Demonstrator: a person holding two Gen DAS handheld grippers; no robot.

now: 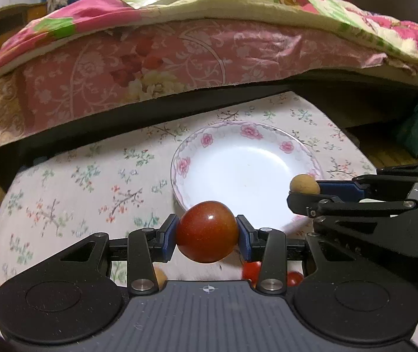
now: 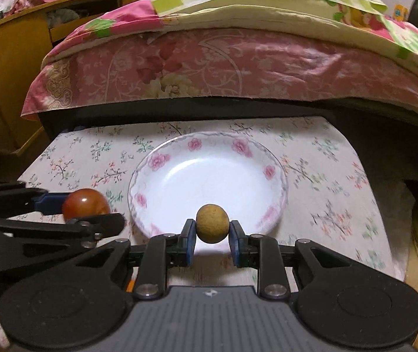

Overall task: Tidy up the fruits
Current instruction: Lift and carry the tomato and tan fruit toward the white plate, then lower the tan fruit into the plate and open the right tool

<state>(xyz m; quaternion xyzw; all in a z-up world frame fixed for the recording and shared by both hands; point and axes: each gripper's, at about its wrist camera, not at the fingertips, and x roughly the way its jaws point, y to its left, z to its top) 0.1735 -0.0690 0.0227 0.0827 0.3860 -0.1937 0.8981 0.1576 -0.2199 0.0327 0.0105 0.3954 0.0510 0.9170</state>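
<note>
While its blue pads press on either side of a red tomato (image 1: 207, 231), the left gripper (image 1: 207, 234) has its jaws partly apart, closed on the fruit and no wider. The tomato sits at the tips, above the near rim of the plate (image 1: 209, 139) in the left wrist view. The right gripper (image 2: 212, 230) has its jaws drawn nearly together on a small tan round fruit (image 2: 212, 223), pinched between the pads and hanging over the near edge of the same plate. Both tools tilt downward toward the bench (image 2: 91, 158), side by side and close, each showing in the other's camera: the right one comes in from the right edge of the left view, the left one from the left edge of the right view. The white plate with pink flowers round its rim holds nothing and rests on the flowered cloth covering the bench. Under the left gripper, small red fruits (image 1: 251, 270) and another tan one (image 1: 159, 275) lie on the cloth, partly hidden. Beyond the bench a bed (image 2: 238, 64) with pink floral bedding fills the background.
</note>
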